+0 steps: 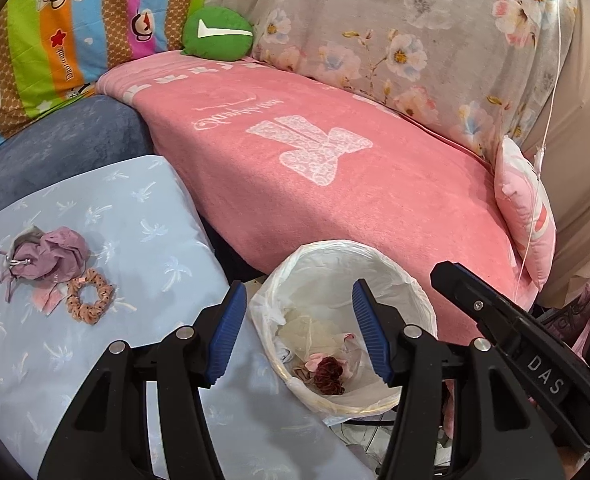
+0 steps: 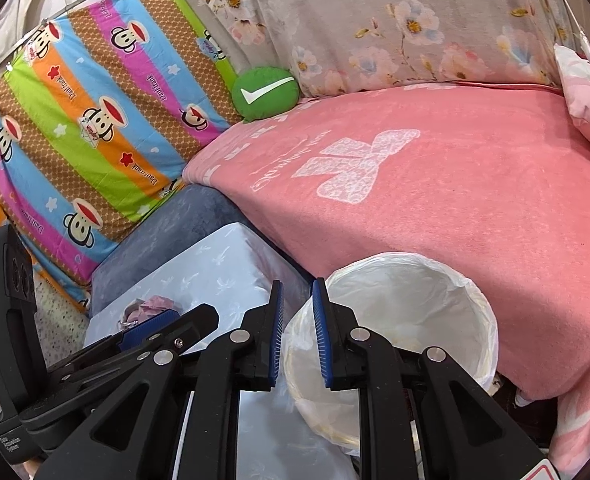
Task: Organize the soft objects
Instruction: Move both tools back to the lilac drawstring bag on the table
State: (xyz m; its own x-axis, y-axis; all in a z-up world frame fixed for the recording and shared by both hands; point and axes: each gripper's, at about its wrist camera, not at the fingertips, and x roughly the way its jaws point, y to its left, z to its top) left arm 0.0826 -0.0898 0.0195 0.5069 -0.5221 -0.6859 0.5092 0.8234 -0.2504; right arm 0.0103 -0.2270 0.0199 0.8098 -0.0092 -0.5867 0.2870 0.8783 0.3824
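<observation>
My left gripper (image 1: 300, 334) is open, empty, and hovers over a white lined bin (image 1: 409, 286). Inside the bin lie a dark red scrunchie (image 1: 329, 374) and pale soft bits. To the left, on a light blue palm-print cushion (image 1: 143, 216), sit a crumpled mauve cloth (image 1: 51, 252) and a tan dotted scrunchie (image 1: 90, 296). My right gripper (image 2: 298, 332) holds its blue pads a narrow gap apart with nothing between them, above the bin's (image 2: 483, 300) left rim. From that side the left gripper (image 2: 167, 324) shows low at the left, over the mauve cloth (image 2: 155, 304).
A pink blanket (image 1: 335, 184) covers the sofa seat behind the bin. A green round check-mark pillow (image 1: 217, 32) rests at the back, a striped cartoon pillow (image 1: 75, 28) at the left, and a pink pillow (image 1: 525, 216) at the right. A floral cover (image 1: 415, 40) drapes the backrest.
</observation>
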